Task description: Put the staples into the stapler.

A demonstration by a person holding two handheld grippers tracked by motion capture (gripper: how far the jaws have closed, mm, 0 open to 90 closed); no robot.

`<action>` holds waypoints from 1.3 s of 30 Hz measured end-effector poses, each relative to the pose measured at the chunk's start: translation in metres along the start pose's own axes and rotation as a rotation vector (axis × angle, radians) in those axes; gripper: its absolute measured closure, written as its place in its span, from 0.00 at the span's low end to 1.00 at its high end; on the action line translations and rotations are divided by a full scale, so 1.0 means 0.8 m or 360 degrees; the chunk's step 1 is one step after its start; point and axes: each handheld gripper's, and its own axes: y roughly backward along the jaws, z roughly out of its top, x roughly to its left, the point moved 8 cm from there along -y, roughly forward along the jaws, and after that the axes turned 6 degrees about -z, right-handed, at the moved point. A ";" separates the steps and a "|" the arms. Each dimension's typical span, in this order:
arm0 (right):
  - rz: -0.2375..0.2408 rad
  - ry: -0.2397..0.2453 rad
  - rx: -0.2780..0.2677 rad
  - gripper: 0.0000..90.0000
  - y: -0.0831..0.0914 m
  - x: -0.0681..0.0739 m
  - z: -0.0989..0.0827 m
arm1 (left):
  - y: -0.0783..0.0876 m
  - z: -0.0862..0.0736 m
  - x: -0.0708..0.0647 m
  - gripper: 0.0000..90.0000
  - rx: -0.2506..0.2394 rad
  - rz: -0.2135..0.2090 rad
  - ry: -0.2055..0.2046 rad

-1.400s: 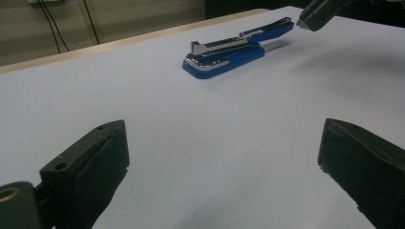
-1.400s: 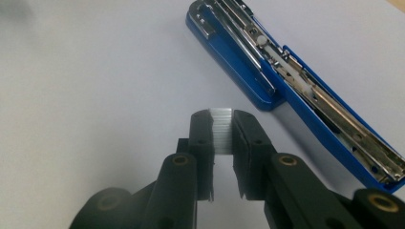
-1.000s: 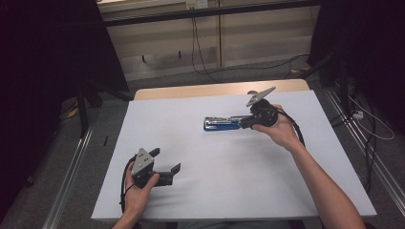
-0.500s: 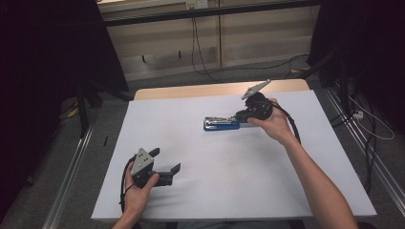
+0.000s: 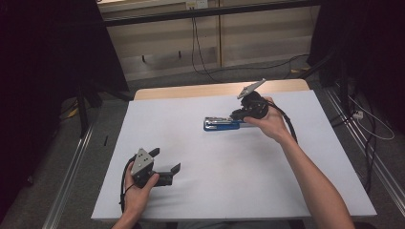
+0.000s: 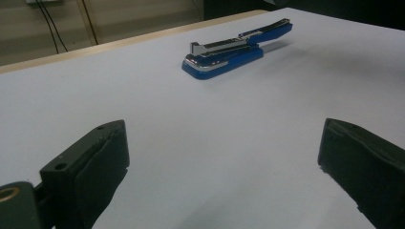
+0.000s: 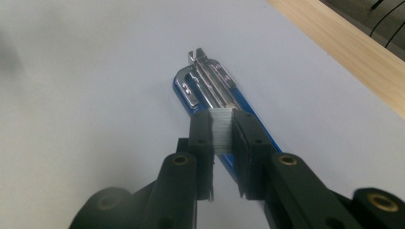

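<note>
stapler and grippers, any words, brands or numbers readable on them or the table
None can be read: the blue stapler, its staples held by the right gripper, the open left gripper and the white table show no lettering.

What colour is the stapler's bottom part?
Blue base of the open metal stapler, clearest in the left gripper view.

stapler: (image 5: 222, 124) centre of the high view, lying on the table (image 5: 191, 205)
staple strip: (image 7: 221, 129) between the right gripper's (image 5: 237, 116) jaws, above the stapler's right end
left gripper: (image 5: 166, 166) lower left, well apart
</note>
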 end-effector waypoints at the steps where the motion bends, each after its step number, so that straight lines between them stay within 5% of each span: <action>1: 0.0001 0.0004 0.0004 0.88 -0.001 0.001 0.000 | 0.000 0.000 0.000 0.04 -0.0001 0.0000 0.0003; 39: 0.0041 0.0186 0.0064 0.88 -0.039 0.016 0.031 | 0.000 -0.001 -0.002 0.04 0.0008 -0.0013 0.0003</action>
